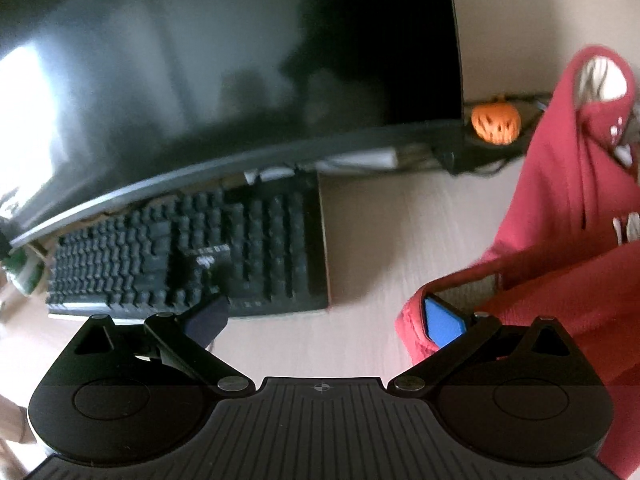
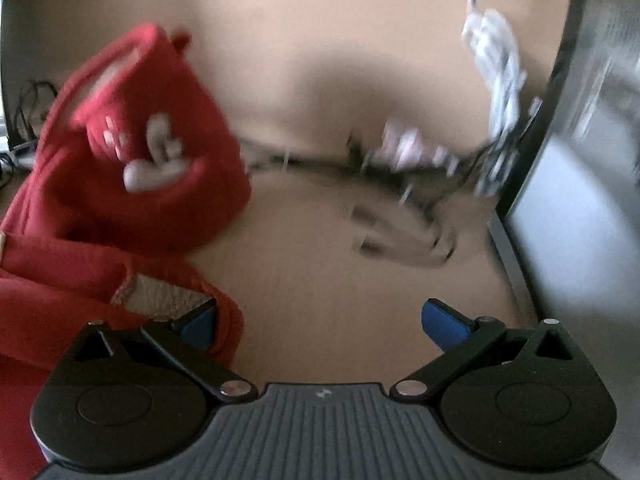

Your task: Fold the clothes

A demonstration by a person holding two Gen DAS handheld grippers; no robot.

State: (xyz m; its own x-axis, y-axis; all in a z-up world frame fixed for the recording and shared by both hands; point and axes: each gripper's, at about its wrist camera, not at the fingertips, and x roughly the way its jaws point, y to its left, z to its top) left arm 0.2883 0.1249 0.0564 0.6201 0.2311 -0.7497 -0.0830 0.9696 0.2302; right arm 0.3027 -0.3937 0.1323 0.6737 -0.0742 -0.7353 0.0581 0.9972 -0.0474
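The red garment (image 1: 560, 240) is hanging bunched above the table (image 1: 380, 240), between both tools; the left hand-held gripper (image 1: 326, 320) is standing wide, cloth touching one pad; the right hand-held gripper (image 2: 320, 320) likewise; the fabric is looking soft, light and floppy, its hem edge offering purchase; keyboard (image 1: 192, 256), monitor (image 1: 224, 60) and cables (image 2: 400, 184) are crowding the folding space.

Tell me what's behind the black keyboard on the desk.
Behind the black keyboard stands a large dark monitor, its lower edge overhanging the keyboard's back row. The monitor's stand and the desk beneath it are hidden.
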